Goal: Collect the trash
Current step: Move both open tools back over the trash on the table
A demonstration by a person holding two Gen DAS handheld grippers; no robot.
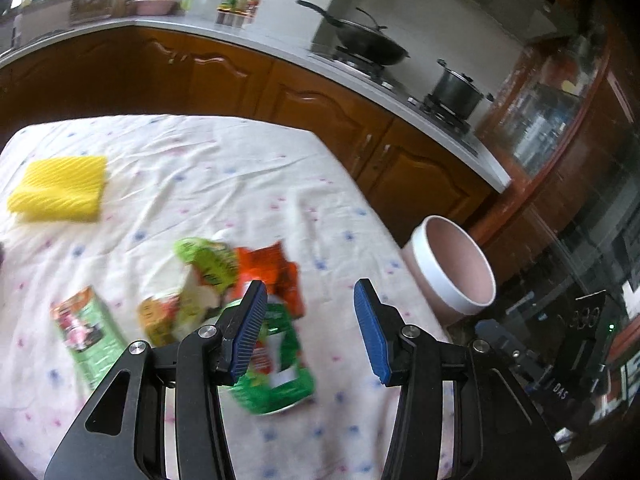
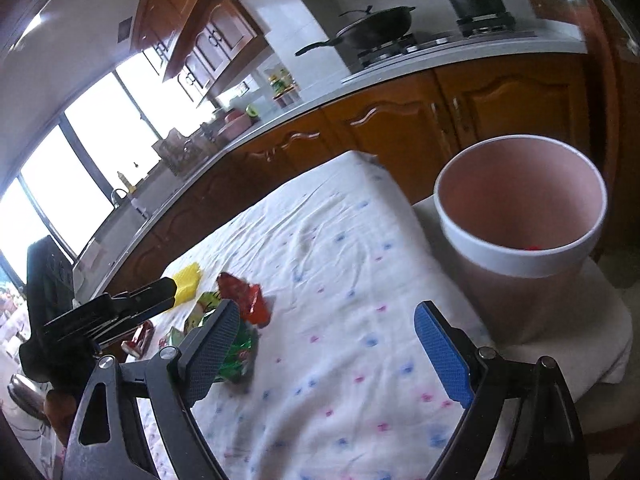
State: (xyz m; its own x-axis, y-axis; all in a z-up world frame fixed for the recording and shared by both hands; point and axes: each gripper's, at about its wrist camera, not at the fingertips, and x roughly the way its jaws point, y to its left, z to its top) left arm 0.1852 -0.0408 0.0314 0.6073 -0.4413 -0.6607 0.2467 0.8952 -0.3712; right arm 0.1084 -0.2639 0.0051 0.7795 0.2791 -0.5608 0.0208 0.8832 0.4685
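- Kitchen surroundings framed the scene: brown wooden cabinets [image 1: 224, 76] ran under a grey countertop [image 1: 280, 50]; a black wok [image 1: 366, 46] and a lidded pot [image 1: 458, 90] sat on the stove; bright windows [image 2: 80, 176] lit the far side
- Nearer the cameras stood a table with a white cloth [image 1: 224, 184] dotted in blue and pink; a folded yellow cloth [image 1: 60, 188] lay toward its far left corner in the left wrist view
- Trash lay clustered on the cloth: a green wrapper [image 1: 280, 360] lowest; an orange-red wrapper [image 1: 276, 272] beyond it; a lime-green wrapper [image 1: 208, 262] just beside that; a small green carton [image 1: 86, 332] apart to the left; all were blurred
- Off the table's right edge stood a pink bin [image 2: 520, 216] with a white rim, mouth open; something small and red showed inside it
- The left gripper [image 1: 310, 308] hung above the wrappers, its blue pads partly apart with nothing between them
- The right gripper [image 2: 326, 328] was spread wide and empty over bare cloth, between the trash and the bin
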